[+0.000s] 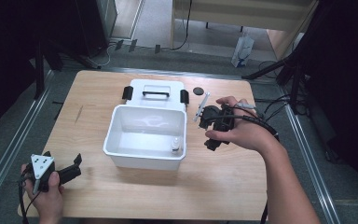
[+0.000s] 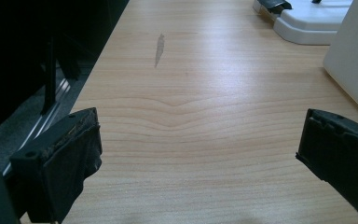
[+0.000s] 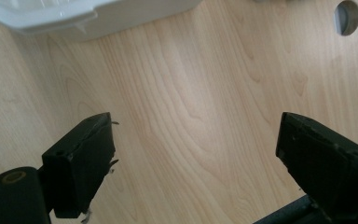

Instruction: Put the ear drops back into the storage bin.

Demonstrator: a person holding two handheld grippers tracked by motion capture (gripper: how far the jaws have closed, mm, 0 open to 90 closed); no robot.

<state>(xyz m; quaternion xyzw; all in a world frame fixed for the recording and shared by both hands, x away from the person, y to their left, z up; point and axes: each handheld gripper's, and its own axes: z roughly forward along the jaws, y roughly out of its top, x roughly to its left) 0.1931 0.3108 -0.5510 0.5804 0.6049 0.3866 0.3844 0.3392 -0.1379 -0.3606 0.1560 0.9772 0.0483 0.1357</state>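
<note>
right tool [image 1: 208, 122] open | syringe [image 1: 201, 107] just beside it | left tool [image 1: 77, 164] open

A pale wood-grain counter [image 1: 223, 177] with a smooth, faintly sheened finish carries a glossy white plastic bin [image 1: 144, 161] and its white plastic lid [image 1: 154, 88] with a black handle. The left tongs [image 2: 198, 158] and right tongs [image 3: 193, 163] are matt black plastic, their inner pads rough and frayed at the edges. A grey metal-looking plate [image 1: 42, 164] tops the left tongs.
</note>
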